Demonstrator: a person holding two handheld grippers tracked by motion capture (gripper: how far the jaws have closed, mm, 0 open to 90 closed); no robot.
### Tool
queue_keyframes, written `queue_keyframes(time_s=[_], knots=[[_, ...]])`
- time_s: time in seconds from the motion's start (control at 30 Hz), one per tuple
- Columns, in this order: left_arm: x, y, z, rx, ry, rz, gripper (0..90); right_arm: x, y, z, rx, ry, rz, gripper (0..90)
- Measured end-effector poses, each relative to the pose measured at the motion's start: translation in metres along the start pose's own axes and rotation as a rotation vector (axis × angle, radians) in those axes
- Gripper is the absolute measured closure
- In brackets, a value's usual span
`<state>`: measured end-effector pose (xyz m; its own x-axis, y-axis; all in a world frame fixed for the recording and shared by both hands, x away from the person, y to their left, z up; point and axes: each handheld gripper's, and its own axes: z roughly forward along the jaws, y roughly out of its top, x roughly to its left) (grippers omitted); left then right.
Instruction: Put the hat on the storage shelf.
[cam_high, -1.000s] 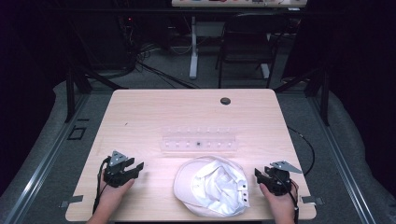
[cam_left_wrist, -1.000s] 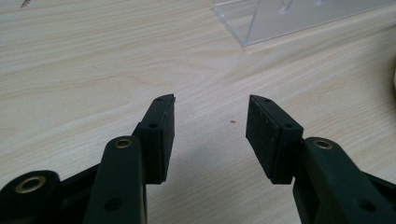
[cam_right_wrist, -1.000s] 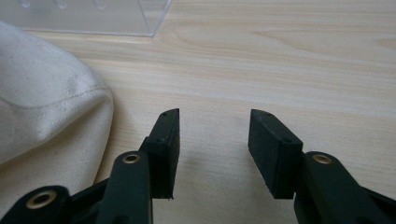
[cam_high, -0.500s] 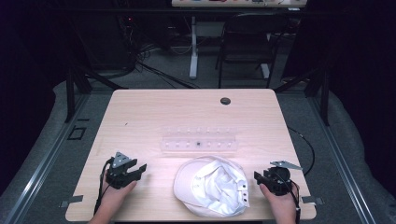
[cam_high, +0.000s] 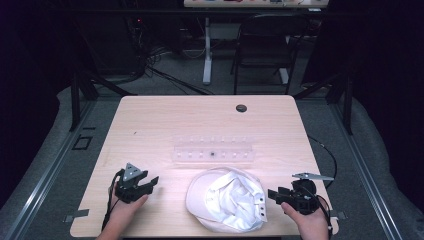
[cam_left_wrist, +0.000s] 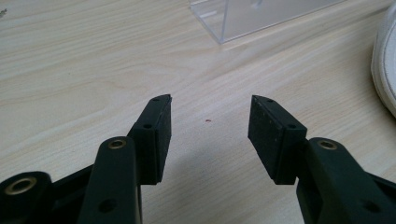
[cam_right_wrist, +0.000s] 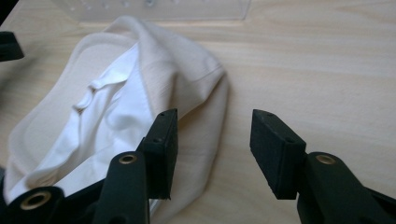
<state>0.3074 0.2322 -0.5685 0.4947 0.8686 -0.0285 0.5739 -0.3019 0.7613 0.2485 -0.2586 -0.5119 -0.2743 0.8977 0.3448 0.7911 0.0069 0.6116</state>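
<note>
I see the right gripper has lifted off the table at lower right of the high view, jaws just opened wider, nothing between them. Left gripper, lower left: jaws also opened further, empty.

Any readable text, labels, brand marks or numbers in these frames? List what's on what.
None readable.
White cap: no logo or print shows on it, in the high view or the right gripper view.
Clear plastic tray: small marks along it, too small and blurred to tell whether they are text.
Left gripper and right gripper: black, no markings.
Wooden table: bare wood, no labels.
</note>
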Motion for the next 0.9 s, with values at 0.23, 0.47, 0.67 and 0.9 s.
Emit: queue_keyframes(time_s=[0.23,0.47,0.67,0.9], knots=[[0.0,0.0,-0.001,0.003,-0.004,0.006,49.7,0.013,-0.005,0.002,0.028,0.062,-0.018,51.0],[0.0,0.0,0.0,0.0,-0.005,0.001,49.7,0.015,-0.009,0.02,0.056,0.107,-0.012,54.8],[0.0,0.0,0.0,-0.001,-0.005,-0.001,49.7,0.014,-0.005,0.03,0.081,0.146,0.019,74.5],[0.001,0.0,-0.001,-0.002,-0.001,-0.009,49.8,0.008,0.014,0.022,0.016,0.101,0.014,83.1]])
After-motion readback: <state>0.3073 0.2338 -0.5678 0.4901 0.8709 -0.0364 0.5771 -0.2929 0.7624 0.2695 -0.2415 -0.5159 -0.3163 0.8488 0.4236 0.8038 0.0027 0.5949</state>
